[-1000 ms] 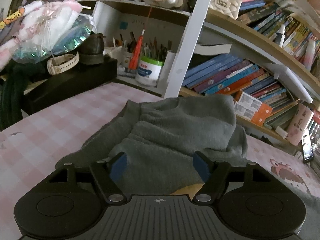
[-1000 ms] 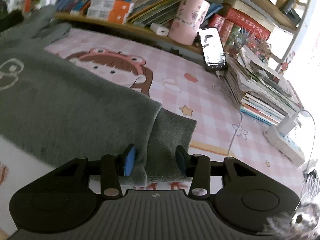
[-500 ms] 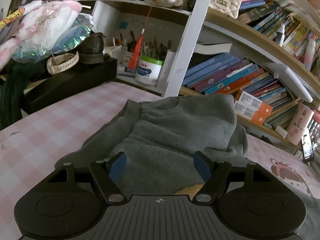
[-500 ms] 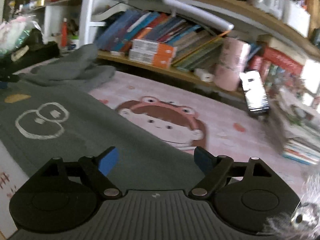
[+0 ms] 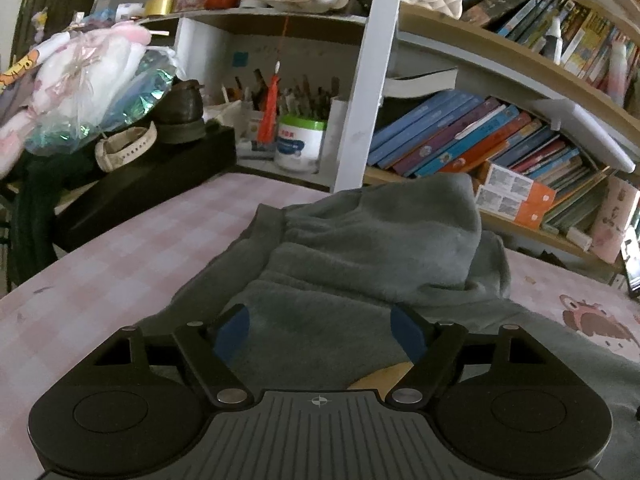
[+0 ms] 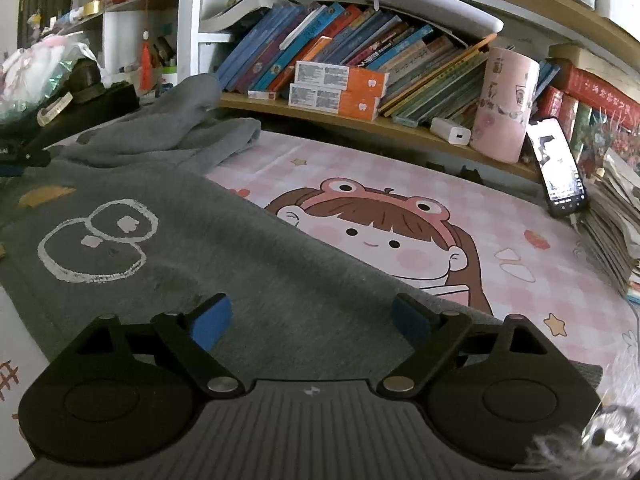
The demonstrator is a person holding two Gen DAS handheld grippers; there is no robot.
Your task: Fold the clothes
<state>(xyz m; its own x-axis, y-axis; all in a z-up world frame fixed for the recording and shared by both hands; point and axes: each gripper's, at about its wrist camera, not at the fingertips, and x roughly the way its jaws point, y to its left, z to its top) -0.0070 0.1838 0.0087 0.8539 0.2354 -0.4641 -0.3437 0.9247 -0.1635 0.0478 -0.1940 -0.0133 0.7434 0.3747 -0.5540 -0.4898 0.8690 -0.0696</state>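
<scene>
**Grey sweater spread on pink mat, both grippers wide apart**

A grey sweater [image 6: 248,264] is seen spread over a pink checked mat [image 6: 512,216], with a white outline drawing [image 6: 96,240] on its flat part at 10 o'clock in the right wrist view. Its bunched upper part [image 5: 380,240] is heaped toward 12 o'clock in the left wrist view, just in front of a shelf of books [image 5: 472,140].

The left gripper [image 5: 320,330] is held with its blue pads wide apart above the sweater; nothing is gripped between them. The right gripper [image 6: 306,318] is likewise spread wide over the flat cloth, with nothing held.

A cartoon girl [image 6: 376,236] is printed on the mat at 1 o'clock of the right gripper. A phone [image 6: 560,168] is propped at 2 o'clock, beside a pink cup [image 6: 506,108].
</scene>
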